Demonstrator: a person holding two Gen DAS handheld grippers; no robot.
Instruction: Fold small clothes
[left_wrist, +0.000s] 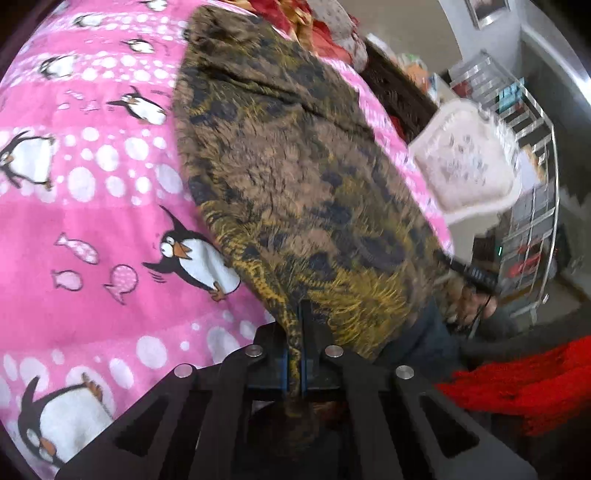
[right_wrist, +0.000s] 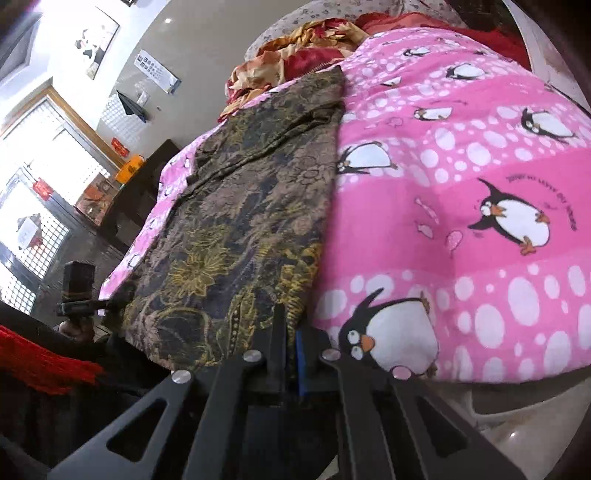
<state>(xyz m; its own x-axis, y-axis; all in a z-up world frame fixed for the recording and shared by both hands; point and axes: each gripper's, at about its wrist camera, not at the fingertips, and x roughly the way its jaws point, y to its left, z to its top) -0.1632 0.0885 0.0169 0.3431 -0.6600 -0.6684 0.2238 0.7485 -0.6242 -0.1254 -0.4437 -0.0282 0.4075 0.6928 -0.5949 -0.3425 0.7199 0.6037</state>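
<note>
A small brown garment (left_wrist: 295, 177) with gold and black flower patterns lies flat and lengthwise on a pink penguin blanket (left_wrist: 92, 206). My left gripper (left_wrist: 301, 314) is shut on its near corner, and the cloth runs down between the blue pads. In the right wrist view the same garment (right_wrist: 240, 206) spreads over the blanket (right_wrist: 461, 155). My right gripper (right_wrist: 290, 325) is shut on the garment's other near corner. Each view shows the other gripper at the garment's opposite edge: the right one (left_wrist: 476, 277) with a hand under it, the left one (right_wrist: 79, 295) with its camera.
A heap of red and orange clothes (right_wrist: 295, 44) lies at the blanket's far end. A red knitted cloth (left_wrist: 517, 384) sits close to me. Beyond the blanket stand a white chair (left_wrist: 465, 170), a wire shelf rack (left_wrist: 528, 221) and a dark cabinet (right_wrist: 140, 192).
</note>
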